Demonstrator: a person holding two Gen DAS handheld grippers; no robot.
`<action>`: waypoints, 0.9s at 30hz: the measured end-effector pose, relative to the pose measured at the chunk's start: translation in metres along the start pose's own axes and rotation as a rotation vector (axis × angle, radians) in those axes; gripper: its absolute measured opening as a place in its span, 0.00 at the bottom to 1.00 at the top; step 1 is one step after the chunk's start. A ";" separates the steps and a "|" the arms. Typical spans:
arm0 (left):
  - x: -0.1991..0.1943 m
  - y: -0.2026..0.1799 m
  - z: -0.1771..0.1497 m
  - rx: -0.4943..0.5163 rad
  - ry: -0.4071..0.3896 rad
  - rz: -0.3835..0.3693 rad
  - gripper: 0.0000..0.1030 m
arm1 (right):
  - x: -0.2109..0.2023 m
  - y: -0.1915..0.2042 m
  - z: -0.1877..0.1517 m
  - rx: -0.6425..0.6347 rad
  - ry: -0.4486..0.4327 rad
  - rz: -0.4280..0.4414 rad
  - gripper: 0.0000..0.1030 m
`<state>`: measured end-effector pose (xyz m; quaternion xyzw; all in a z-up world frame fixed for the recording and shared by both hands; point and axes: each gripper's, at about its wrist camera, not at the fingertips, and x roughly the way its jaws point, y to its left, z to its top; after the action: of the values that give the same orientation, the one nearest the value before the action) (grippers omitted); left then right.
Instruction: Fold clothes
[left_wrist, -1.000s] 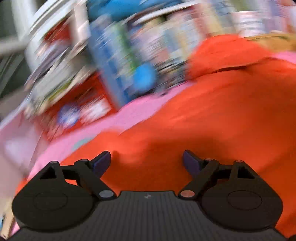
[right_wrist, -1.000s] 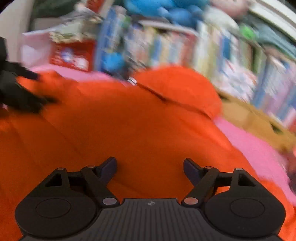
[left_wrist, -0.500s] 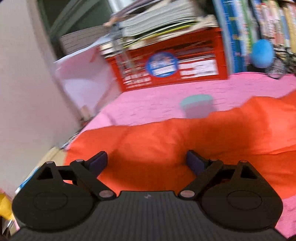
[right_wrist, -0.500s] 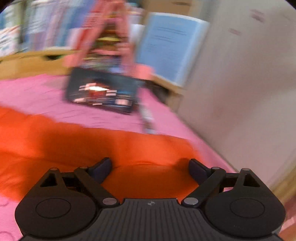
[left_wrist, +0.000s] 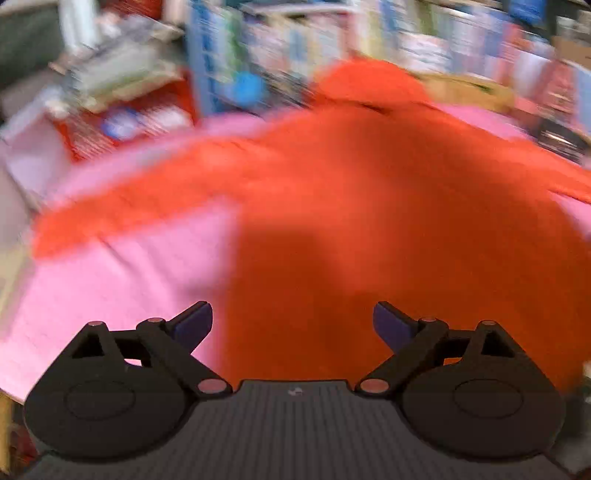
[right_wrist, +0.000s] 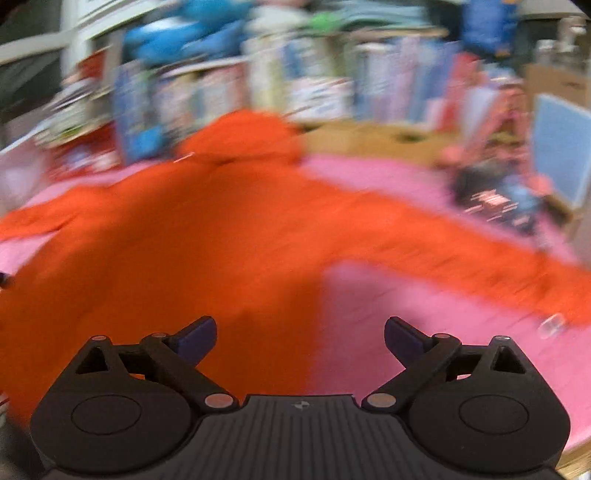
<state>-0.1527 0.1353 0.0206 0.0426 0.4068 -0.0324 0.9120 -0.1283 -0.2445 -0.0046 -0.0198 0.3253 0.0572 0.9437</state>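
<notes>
An orange hooded top lies spread flat on a pink cloth, hood at the far end and both sleeves stretched out sideways. In the left wrist view my left gripper hovers open above the garment's near left hem, holding nothing. The same orange top fills the left and middle of the right wrist view, its right sleeve running out over the pink cloth. My right gripper is open above the near right hem, with nothing between its fingers. Both views are blurred by motion.
Shelves packed with books run along the far side. A red crate stands at the far left, a cardboard box and a dark book at the far right. A small clear object lies by the right sleeve's end.
Half a second ago each gripper pointed outward over a sleeve end near the walls. Both have swung back to face the hood, pulled back over the near hem, still open.
</notes>
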 end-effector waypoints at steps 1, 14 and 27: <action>-0.004 -0.009 -0.010 -0.001 0.018 -0.038 0.93 | -0.006 0.014 -0.004 -0.007 0.020 0.029 0.96; 0.003 -0.028 -0.038 -0.106 0.115 0.029 0.96 | -0.044 0.102 -0.047 -0.049 0.186 0.168 0.99; 0.014 -0.049 -0.049 -0.025 0.180 0.068 0.99 | -0.052 0.106 -0.064 -0.081 0.207 0.160 1.00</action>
<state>-0.1842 0.0911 -0.0244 0.0476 0.4857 0.0077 0.8728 -0.2213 -0.1493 -0.0232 -0.0379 0.4189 0.1431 0.8959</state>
